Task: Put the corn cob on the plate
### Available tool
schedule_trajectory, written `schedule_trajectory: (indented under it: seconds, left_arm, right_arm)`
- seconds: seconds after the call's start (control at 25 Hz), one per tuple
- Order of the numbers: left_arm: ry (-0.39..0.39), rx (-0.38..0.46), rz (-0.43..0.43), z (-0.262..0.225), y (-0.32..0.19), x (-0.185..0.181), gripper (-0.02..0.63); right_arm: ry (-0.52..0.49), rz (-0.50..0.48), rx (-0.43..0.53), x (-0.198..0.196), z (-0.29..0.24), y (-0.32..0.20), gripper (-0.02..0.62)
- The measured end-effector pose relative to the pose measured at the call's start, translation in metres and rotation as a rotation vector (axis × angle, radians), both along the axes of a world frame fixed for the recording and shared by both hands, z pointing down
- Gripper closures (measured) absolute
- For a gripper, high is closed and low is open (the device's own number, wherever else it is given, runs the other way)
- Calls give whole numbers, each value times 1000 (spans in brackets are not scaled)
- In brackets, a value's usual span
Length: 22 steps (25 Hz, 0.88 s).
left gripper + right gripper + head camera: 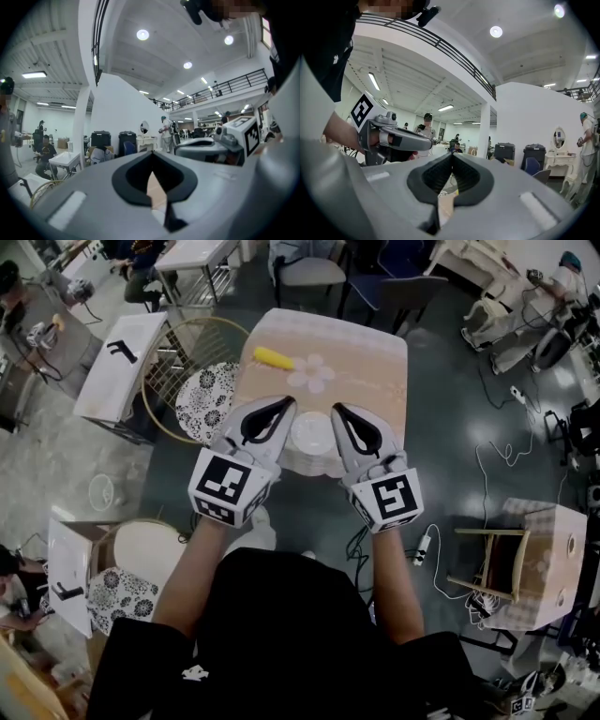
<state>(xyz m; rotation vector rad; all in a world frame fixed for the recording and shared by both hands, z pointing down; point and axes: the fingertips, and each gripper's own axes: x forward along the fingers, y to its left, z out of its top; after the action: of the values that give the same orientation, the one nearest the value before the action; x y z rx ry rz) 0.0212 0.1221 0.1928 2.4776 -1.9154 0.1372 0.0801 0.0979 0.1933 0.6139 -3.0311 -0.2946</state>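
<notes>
A yellow corn cob (274, 358) lies on the far left part of a small square table (370, 352) with a flowered cloth. A white plate (311, 432) sits at the table's near edge, between my two grippers. My left gripper (289, 403) is shut and empty, its tip just left of the plate. On the plate's right, my right gripper (337, 411) is also shut with nothing in it. Both point level, away from me. The left gripper (151, 154) shows closed jaws in its own view, as does the right gripper (452, 157) in its view.
A round wire-framed stool (202, 381) with a patterned seat stands left of the table, beside a white side table (120, 362). A wooden stool and box (530, 559) are at the right. Cables and a power strip (422, 547) lie on the floor. People work at far desks.
</notes>
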Motion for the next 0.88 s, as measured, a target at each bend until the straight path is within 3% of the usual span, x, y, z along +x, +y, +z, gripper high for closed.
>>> schedule_trajectory:
  seconds: [0.88]
  left_arm:
    - [25, -24, 35, 17, -41, -89, 600]
  right_arm:
    - [35, 54, -14, -84, 14, -40, 595]
